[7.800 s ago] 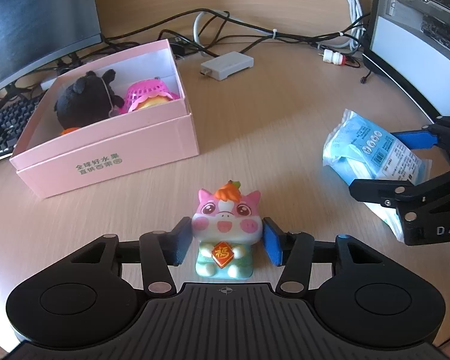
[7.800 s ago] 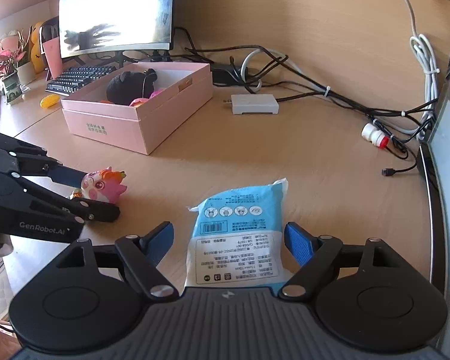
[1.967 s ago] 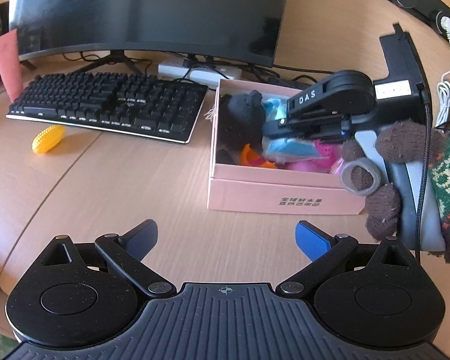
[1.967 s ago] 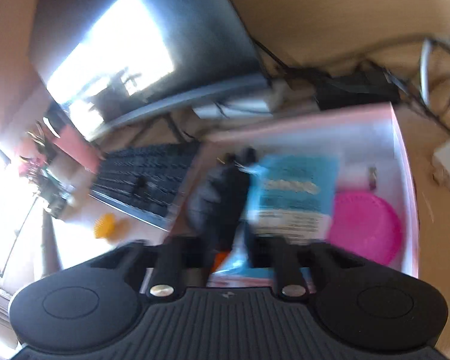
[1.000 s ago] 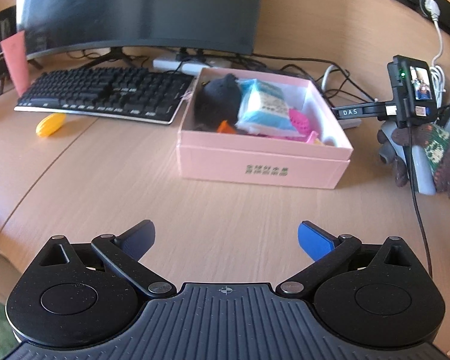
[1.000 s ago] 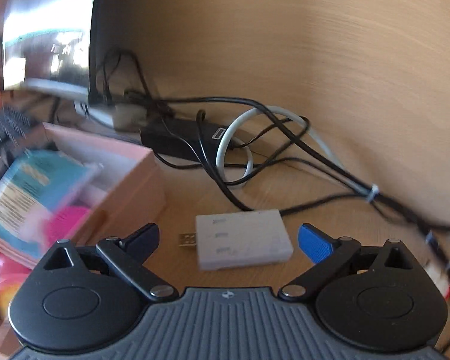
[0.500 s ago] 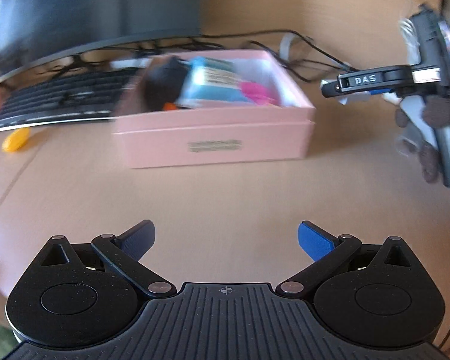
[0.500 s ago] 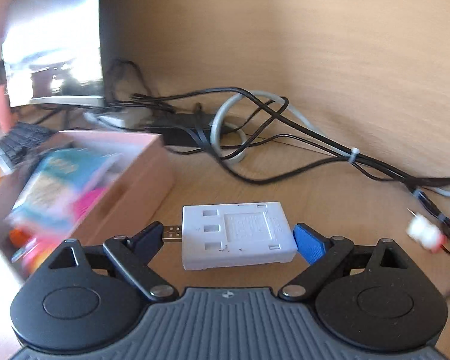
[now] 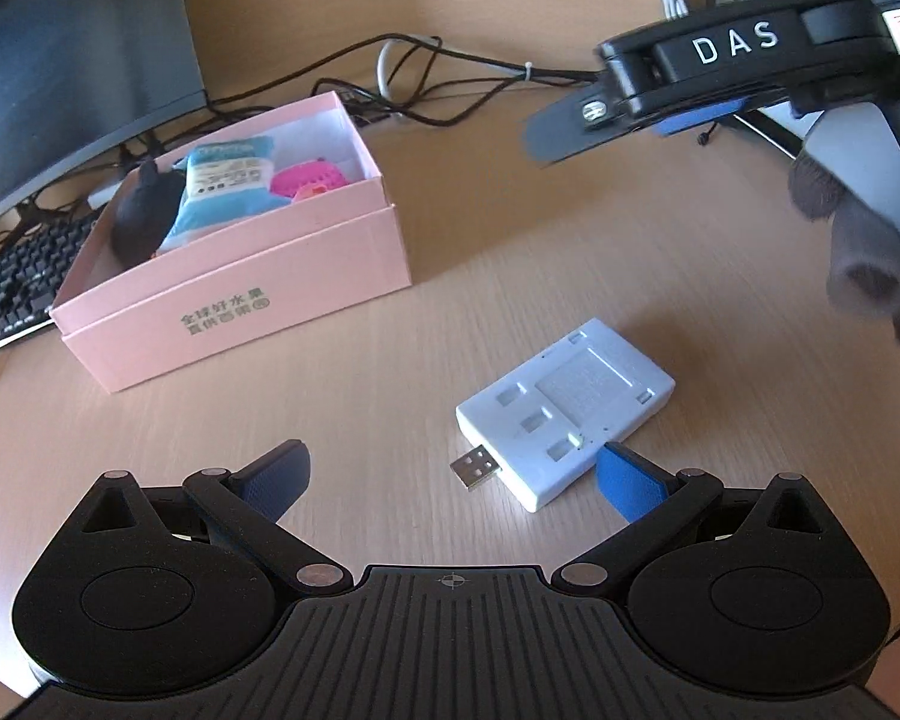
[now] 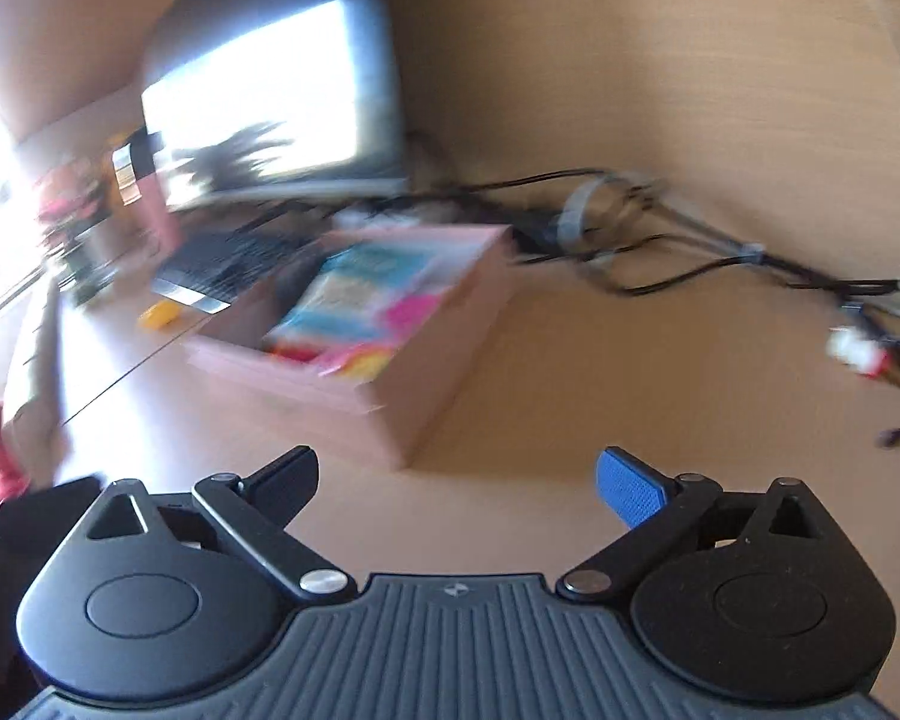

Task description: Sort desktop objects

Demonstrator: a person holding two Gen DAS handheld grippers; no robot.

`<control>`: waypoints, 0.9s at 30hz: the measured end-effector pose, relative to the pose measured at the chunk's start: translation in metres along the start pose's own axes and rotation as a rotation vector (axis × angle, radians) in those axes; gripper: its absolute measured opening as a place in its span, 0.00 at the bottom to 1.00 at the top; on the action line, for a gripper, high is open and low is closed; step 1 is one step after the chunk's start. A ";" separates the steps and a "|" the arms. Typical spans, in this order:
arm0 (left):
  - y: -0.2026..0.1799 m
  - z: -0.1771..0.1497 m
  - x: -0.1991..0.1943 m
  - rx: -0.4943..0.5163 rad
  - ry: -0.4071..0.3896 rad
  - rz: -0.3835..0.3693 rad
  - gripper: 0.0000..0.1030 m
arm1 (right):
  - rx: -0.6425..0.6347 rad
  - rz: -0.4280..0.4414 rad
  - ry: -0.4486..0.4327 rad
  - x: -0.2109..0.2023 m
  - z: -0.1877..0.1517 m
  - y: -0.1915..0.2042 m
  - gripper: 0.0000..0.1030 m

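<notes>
Left wrist view first: left gripper (image 9: 453, 471) spread wide, nothing between its fingers. White charger (image 9: 565, 413) lies flat on the desk (image 9: 570, 252), near right, just beside the blue right fingertip (image 9: 627, 479); whether they touch cannot be told. Charger is a flat rectangular block with moulded recesses on its top face and a USB plug pointing near-left. Pink box (image 9: 240, 294) sits far left of the charger, well apart from it, open-topped; inside it a blue packet (image 9: 222, 189), a black plush (image 9: 144, 210) at its left, and something pink (image 9: 309, 183) at its right. Right gripper (image 9: 684, 84) hangs above the desk at far right, marked "DAS"; its state cannot be told from this side. Monitor (image 9: 72, 60) and keyboard (image 9: 12, 288) far left; cables (image 9: 438, 72) behind the box.

Right wrist view, motion-blurred: right gripper (image 10: 456, 483) wide apart, holding nothing. Box (image 10: 390, 348) ahead at centre-left, blue packet (image 10: 354, 288) visible inside.
</notes>
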State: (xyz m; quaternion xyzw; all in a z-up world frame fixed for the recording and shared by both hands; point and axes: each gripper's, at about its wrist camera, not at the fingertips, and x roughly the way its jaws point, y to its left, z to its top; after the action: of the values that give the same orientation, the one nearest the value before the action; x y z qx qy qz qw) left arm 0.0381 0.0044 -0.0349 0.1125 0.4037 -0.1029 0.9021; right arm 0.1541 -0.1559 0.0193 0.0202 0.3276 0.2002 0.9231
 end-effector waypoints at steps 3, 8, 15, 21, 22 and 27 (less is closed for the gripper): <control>0.000 0.004 0.003 0.014 -0.003 0.043 1.00 | 0.023 -0.117 0.003 0.004 0.002 -0.020 0.97; 0.027 0.013 0.003 -0.041 -0.005 0.170 1.00 | 0.102 -0.354 -0.061 0.014 0.005 -0.048 0.97; 0.071 0.012 -0.004 -0.246 0.050 0.022 1.00 | 0.224 -0.593 -0.109 0.059 0.029 -0.091 0.69; 0.082 -0.001 -0.015 -0.232 0.069 0.009 1.00 | 0.289 -0.725 -0.078 0.109 0.046 -0.126 0.59; 0.086 -0.004 -0.019 -0.233 0.068 0.016 1.00 | 0.302 -0.739 -0.073 0.113 0.048 -0.131 0.59; 0.105 -0.012 -0.026 -0.295 0.078 0.034 1.00 | 0.343 -0.759 -0.031 0.133 0.054 -0.157 0.55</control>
State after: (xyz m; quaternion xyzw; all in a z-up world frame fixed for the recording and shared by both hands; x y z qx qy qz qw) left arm 0.0411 0.1102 -0.0104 -0.0105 0.4472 -0.0225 0.8941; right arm 0.3368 -0.2440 -0.0443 0.0546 0.3267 -0.2123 0.9194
